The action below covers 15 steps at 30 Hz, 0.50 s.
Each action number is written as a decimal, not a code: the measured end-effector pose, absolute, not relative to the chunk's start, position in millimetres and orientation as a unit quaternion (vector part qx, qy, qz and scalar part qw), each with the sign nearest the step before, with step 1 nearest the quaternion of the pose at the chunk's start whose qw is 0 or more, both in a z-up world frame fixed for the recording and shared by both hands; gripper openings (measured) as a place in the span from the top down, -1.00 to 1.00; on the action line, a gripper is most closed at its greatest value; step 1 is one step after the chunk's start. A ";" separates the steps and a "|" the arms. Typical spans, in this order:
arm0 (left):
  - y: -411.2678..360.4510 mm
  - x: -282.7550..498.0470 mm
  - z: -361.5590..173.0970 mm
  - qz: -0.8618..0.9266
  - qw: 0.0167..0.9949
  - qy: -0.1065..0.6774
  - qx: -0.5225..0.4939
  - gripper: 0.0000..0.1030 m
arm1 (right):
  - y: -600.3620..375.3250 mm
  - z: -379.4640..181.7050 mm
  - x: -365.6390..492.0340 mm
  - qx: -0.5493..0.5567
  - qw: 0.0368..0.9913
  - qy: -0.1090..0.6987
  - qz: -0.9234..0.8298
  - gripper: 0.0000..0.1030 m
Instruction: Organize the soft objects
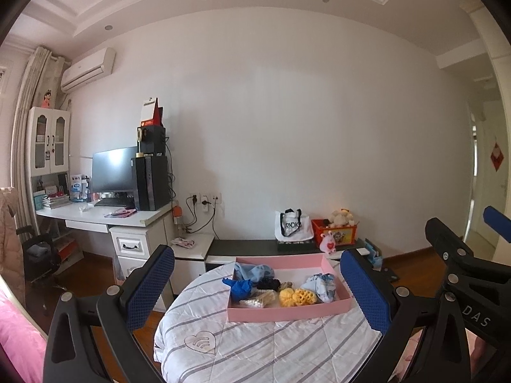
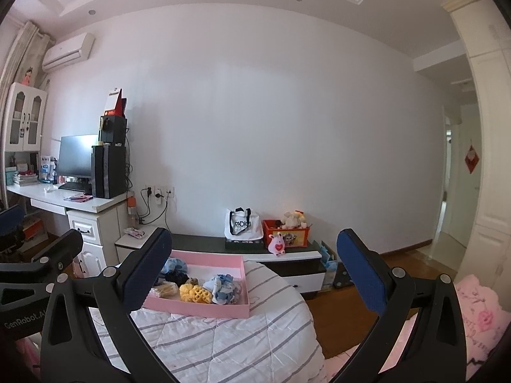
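Note:
A shallow pink tray (image 1: 287, 314) sits on a white quilt with grey stripes (image 1: 255, 348). It holds several soft things: a yellow knitted piece (image 1: 297, 296), a blue one (image 1: 241, 287), a black one (image 1: 268, 284), a cream one (image 1: 260, 298) and pale blue cloths (image 1: 321, 285). My left gripper (image 1: 258, 287) is open and empty, held back from the tray. My right gripper (image 2: 255, 274) is open and empty too, the tray (image 2: 204, 312) to its lower left. The yellow piece (image 2: 194, 293) shows there as well. The right gripper's body (image 1: 463, 271) shows at the left view's right edge.
A low black-and-white cabinet (image 2: 287, 257) stands against the wall behind the bed, with a white bag (image 2: 241, 225) and a red toy box (image 2: 287, 233). A white desk (image 1: 105, 217) with a monitor is at left. Wooden floor lies between. A doorway (image 2: 453, 191) is at right.

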<state>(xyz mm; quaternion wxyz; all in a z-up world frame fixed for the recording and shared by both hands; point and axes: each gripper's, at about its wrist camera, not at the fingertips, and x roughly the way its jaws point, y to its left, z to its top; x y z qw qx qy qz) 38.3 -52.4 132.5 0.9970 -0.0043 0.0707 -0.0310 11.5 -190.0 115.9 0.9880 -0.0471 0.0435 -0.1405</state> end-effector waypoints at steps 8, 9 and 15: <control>-53.8 38.0 127.7 -0.025 0.998 0.065 -0.006 -1.00 | -188.1 117.0 8.1 -0.051 0.988 0.036 -0.144 -1.00; -54.1 37.5 127.7 -0.025 0.998 0.065 -0.006 -1.00 | -187.8 116.9 7.8 -0.051 0.988 0.036 -0.144 -1.00; -55.3 40.6 124.5 -0.018 0.998 0.061 -0.006 -1.00 | -186.8 116.6 7.2 -0.053 0.988 0.034 -0.144 -1.00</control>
